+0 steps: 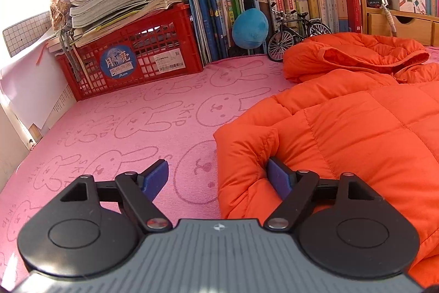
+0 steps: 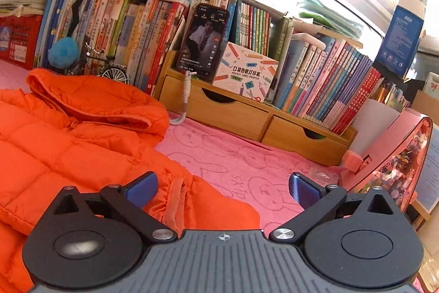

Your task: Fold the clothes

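Jacket [image 1: 356, 122] lies spread over the pink towel [image 1: 131, 114], hood at upper right, unfolded; left gripper [image 1: 219, 177] and right gripper [image 2: 222, 188] gape wide, gripping nothing; folding remains.

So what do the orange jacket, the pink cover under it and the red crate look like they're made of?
Orange jacket: likely thin synthetic shell with puffy fill; stitched quilted panels, slight sheen.
Pink cover: looks like soft towelling or plush; matte, fuzzy surface with pressed-in rabbit outlines.
Red crate: moulded rigid plastic by its look; lattice walls, glossy, stickers stuck on.
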`<state>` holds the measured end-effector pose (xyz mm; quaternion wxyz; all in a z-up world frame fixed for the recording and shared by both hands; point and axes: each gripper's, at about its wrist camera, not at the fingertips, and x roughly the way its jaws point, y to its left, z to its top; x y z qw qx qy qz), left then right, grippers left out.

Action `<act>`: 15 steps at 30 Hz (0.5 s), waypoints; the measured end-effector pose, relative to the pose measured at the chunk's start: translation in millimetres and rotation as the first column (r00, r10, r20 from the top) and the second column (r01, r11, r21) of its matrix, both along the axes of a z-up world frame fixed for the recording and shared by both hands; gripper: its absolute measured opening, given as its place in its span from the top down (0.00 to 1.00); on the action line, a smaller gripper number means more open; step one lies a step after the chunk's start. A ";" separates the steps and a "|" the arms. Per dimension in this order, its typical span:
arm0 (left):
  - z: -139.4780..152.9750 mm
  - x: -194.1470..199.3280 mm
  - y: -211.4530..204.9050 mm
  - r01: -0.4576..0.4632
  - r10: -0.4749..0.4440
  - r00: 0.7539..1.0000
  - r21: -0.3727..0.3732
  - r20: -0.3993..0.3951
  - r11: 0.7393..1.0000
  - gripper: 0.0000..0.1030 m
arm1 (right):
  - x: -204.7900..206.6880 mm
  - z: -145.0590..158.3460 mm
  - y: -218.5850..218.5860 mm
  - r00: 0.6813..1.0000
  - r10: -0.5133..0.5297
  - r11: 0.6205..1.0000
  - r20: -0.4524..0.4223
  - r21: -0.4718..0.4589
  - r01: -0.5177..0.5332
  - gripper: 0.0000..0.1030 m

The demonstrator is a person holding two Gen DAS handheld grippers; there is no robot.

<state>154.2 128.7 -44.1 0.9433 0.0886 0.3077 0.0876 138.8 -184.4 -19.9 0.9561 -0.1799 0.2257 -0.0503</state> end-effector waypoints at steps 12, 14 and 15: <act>33.3 -69.5 0.2 0.004 0.006 0.995 -0.095 0.101 0.995 0.19 | -51.3 37.1 16.4 0.987 0.142 0.986 0.079 0.080 -0.149 0.00; 34.6 -83.6 -5.4 0.005 0.005 0.995 -0.102 0.100 0.995 0.19 | -65.7 40.6 21.7 0.981 0.175 0.979 0.087 0.093 -0.183 0.00; 35.2 -90.6 -8.2 0.006 0.004 0.995 -0.105 0.099 0.994 0.19 | -73.6 40.6 23.2 0.978 0.192 0.974 0.084 0.104 -0.201 0.00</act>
